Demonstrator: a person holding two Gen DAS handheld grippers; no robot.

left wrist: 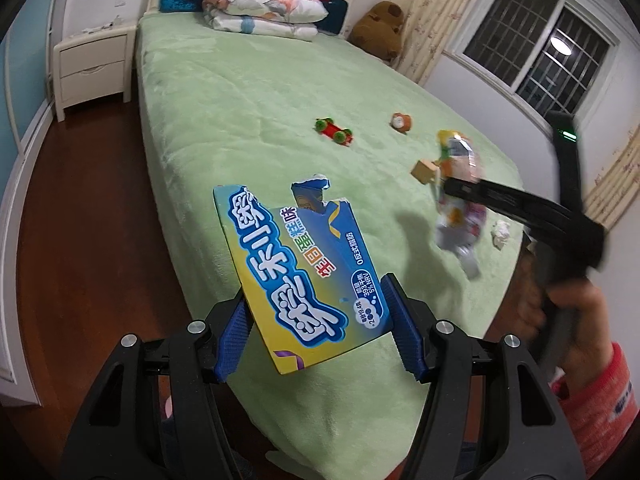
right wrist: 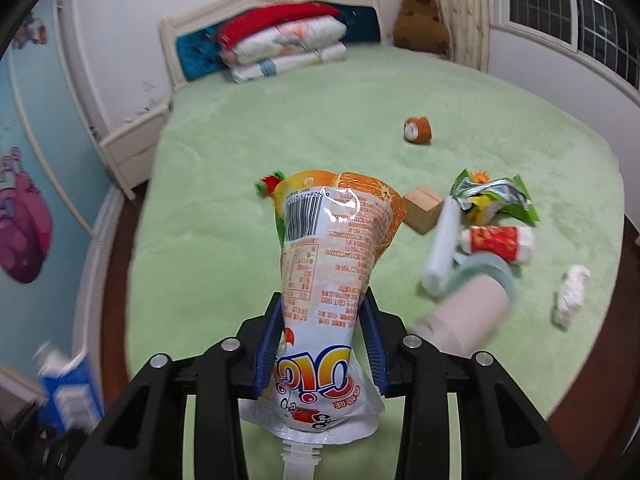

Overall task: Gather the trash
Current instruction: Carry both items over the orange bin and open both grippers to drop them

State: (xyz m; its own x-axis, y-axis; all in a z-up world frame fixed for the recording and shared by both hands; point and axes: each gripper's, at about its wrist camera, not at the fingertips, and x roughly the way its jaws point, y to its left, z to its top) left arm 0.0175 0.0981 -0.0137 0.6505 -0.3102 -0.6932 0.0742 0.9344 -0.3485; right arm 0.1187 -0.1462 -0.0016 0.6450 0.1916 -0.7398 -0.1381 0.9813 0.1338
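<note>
Torn blue-and-yellow snack box (left wrist: pixel 304 276) pinched between the blue pads of the left gripper (left wrist: pixel 316 328), lifted clear of the green bed (left wrist: pixel 248 92) near its foot edge — jaws closed only as far as the flattened card allows, one pad on each side. Orange juice pouch (right wrist: pixel 332 264) clamped about its middle by the right gripper (right wrist: pixel 320 344), spout (right wrist: pixel 298 460) pointing back toward the camera, fat end forward, also off the blanket. Both tongs loaded, then; best judged as the carry-off, with no bin visible in either view.

Worth doing well:
- Keep squeeze steady on the pouch — slick, tapering film, likely to slide forward out of the pads if tipped nose-down.
- Hold the box level; grip sits near its lower corner, so a swing could twist it loose.
- Keep the two tools apart while moving; the right gripper's arm crosses close in the left view.

Still lying on the bed, near the right side: a green crumpled wrapper (right wrist: pixel 496 196), a red-and-white packet (right wrist: pixel 496 242), a white tube (right wrist: pixel 442 248), a cardboard roll (right wrist: pixel 464 312) and a wad of tissue (right wrist: pixel 572 292). Probably not trash, so leave: wooden block (right wrist: pixel 424 208), small brown plush (right wrist: pixel 418 130), red-and-green toy (left wrist: pixel 334 130).
</note>
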